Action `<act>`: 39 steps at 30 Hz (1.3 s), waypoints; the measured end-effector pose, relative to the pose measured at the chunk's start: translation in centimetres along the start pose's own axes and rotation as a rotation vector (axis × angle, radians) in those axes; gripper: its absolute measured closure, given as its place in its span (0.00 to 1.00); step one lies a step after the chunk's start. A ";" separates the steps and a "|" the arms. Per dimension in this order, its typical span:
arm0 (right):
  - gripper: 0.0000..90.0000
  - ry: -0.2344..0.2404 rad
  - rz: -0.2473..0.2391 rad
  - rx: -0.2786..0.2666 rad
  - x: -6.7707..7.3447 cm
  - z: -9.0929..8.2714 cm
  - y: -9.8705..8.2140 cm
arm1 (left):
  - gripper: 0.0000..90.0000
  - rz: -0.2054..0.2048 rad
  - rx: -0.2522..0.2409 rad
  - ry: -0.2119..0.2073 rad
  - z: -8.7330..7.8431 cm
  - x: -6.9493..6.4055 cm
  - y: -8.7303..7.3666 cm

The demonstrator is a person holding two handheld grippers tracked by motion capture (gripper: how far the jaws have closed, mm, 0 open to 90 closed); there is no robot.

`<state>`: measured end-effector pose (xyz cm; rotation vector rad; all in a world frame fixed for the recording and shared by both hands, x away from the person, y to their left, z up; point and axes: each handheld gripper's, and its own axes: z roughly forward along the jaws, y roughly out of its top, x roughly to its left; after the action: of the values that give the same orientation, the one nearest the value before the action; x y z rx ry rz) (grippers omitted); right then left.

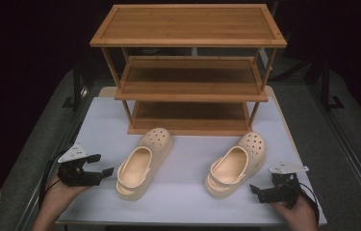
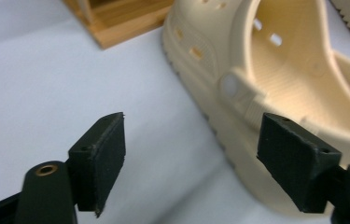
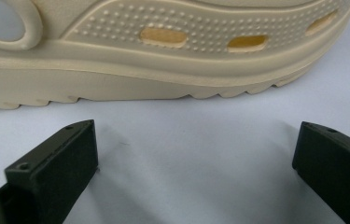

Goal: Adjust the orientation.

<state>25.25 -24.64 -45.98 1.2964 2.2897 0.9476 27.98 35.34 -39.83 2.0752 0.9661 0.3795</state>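
Nearest the camera: left hand-held gripper [image 1: 102, 164] at 8 o'clock on the desk [image 1: 183, 192], jaws wide apart, nothing between them, aimed at the left clog [image 1: 142, 163] just beside it. Right hand-held gripper [image 1: 256, 191] at 4 o'clock, likewise spread and empty, just short of the right clog [image 1: 236, 163]. Both clogs at centre, toes toward the rack [image 1: 190, 72] at 12. Likely the approach step. Next: closing on each clog's side wall, then lifting toward a shelf.

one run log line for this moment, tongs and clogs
left tongs: open, beside left clog | right tongs: open, beside right clog | rack: empty
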 end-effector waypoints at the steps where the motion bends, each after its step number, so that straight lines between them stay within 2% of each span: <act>1: 0.00 0.000 0.000 0.000 0.0 0.0 0.0 | 0.24 0.001 0.006 0.012 0.0 0.1 -0.3; 4: 0.00 -0.001 0.000 0.000 0.0 0.0 0.0 | 0.21 0.000 0.042 0.042 0.5 0.7 -1.1; 6: 0.00 -0.001 -0.001 0.000 0.0 0.0 0.0 | 0.20 -0.014 0.063 0.041 1.0 1.2 -1.6; 12: 0.00 -0.001 0.001 0.002 0.0 0.0 0.0 | 0.13 0.012 0.157 0.100 2.9 1.6 -3.0; 16: 0.00 0.001 0.003 0.003 0.0 0.0 0.0 | 0.08 0.004 0.134 0.106 3.2 1.8 -3.4; 18: 0.00 -0.001 0.002 0.005 0.0 0.0 0.1 | 0.02 -0.005 0.114 0.118 3.3 1.8 -3.8; 21: 0.00 0.000 0.002 0.006 0.0 0.0 0.1 | 0.02 0.003 0.109 0.128 3.2 1.7 -3.9; 32: 0.00 0.001 0.004 0.009 0.0 -0.1 0.1 | 0.02 -0.003 0.113 0.123 3.3 1.8 -3.8; 33: 0.01 0.003 0.004 0.017 0.1 -0.2 0.2 | 0.02 -0.005 0.110 0.123 3.3 1.8 -3.9; 34: 0.07 0.000 0.002 0.027 0.0 -0.3 0.3 | 0.02 -0.005 0.110 0.124 3.3 1.7 -3.9; 38: 0.22 0.004 0.024 -0.021 -0.5 -1.8 0.5 | 0.02 -0.004 0.111 0.121 3.3 1.8 -3.9; 39: 0.31 -0.005 0.026 -0.033 -0.8 -2.2 0.7 | 0.02 -0.004 0.111 0.121 3.3 1.8 -3.9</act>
<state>24.77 -25.89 -43.93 1.3163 2.2489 0.9855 29.01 36.42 -45.00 2.1706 1.0842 0.4627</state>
